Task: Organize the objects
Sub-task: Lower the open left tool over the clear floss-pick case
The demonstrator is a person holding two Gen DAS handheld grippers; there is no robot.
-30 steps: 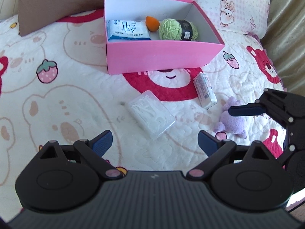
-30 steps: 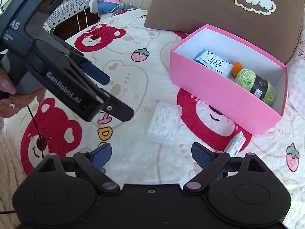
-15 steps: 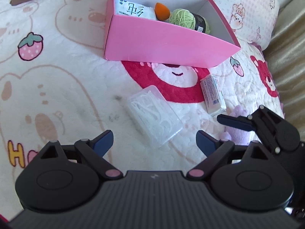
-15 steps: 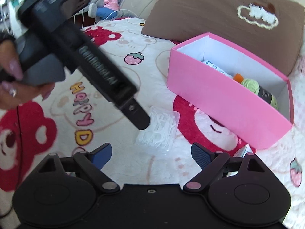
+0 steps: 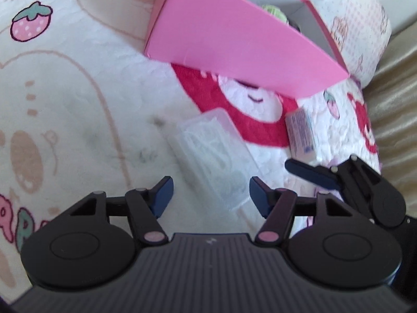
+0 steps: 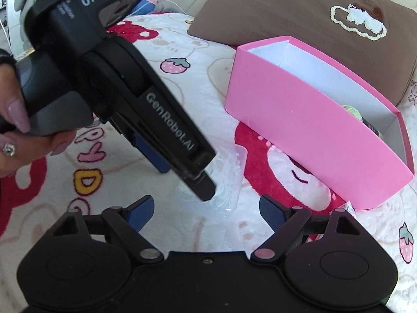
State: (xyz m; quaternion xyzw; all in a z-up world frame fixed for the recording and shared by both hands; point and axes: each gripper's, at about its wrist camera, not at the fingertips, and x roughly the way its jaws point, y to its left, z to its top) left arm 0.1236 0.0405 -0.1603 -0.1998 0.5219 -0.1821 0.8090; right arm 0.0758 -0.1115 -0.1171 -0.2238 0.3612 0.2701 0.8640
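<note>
Directly ahead of the closing, still empty left gripper [image 5: 210,194], the clear plastic case [image 5: 212,156] lies diagonally; right gripper [image 6: 206,208] is open, closing slightly.

Bright daylight washes both views, bleaching the white bedspread [image 5: 78,83] at upper left. The left wrist view is smeared by motion blur; the right is sharper. Fisheye bending curves the edges.

"GenRobot.AI" and "AS" on the left tool [image 6: 182,180].
</note>
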